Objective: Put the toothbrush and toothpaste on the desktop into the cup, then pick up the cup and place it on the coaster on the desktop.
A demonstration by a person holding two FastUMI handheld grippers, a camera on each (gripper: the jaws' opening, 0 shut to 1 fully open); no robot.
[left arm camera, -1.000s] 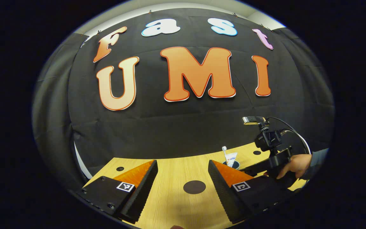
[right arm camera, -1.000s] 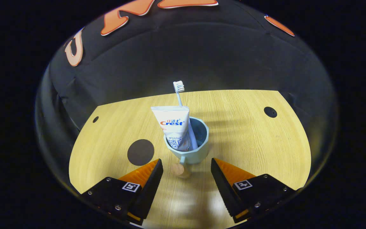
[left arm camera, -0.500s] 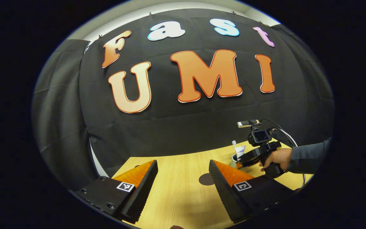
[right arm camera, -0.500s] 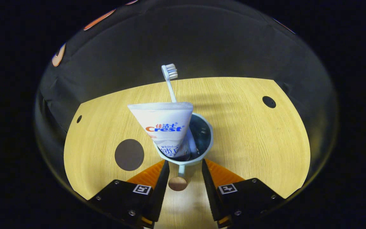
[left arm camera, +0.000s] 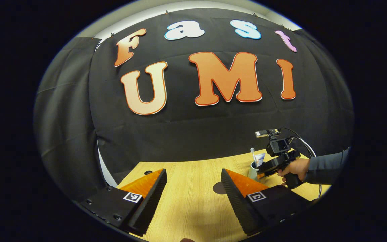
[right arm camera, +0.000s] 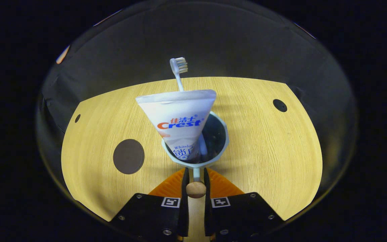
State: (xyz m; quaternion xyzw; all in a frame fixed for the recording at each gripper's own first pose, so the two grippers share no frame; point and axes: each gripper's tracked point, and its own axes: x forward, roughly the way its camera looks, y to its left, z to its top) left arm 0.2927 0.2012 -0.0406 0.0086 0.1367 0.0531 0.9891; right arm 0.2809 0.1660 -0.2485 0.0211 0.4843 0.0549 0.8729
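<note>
A pale blue cup [right arm camera: 226, 139] stands on the wooden desktop with a white toothpaste tube [right arm camera: 180, 117] and a toothbrush [right arm camera: 179, 65] upright inside it. My right gripper [right arm camera: 196, 178] is shut on the cup's handle [right arm camera: 196, 189], which ends in a wooden knob. The dark round coaster [right arm camera: 128, 156] lies to the cup's left, apart from it. In the left gripper view, my left gripper [left arm camera: 193, 178] hangs open over the desktop, holding nothing. Farther right there, a hand [left arm camera: 292, 168] holds the right gripper against the cup [left arm camera: 253, 172]. The coaster [left arm camera: 219, 188] is partly hidden behind one finger.
The desktop [right arm camera: 274, 161] has small dark holes at the back right [right arm camera: 280, 105] and back left [right arm camera: 77, 118]. Black cloth walls close off the back and sides. A grey sleeve [left arm camera: 328, 164] reaches in from the right.
My right gripper moved forward to the cup and its fingers shut on the handle. The left gripper stayed open and its view swung slightly to the left.
</note>
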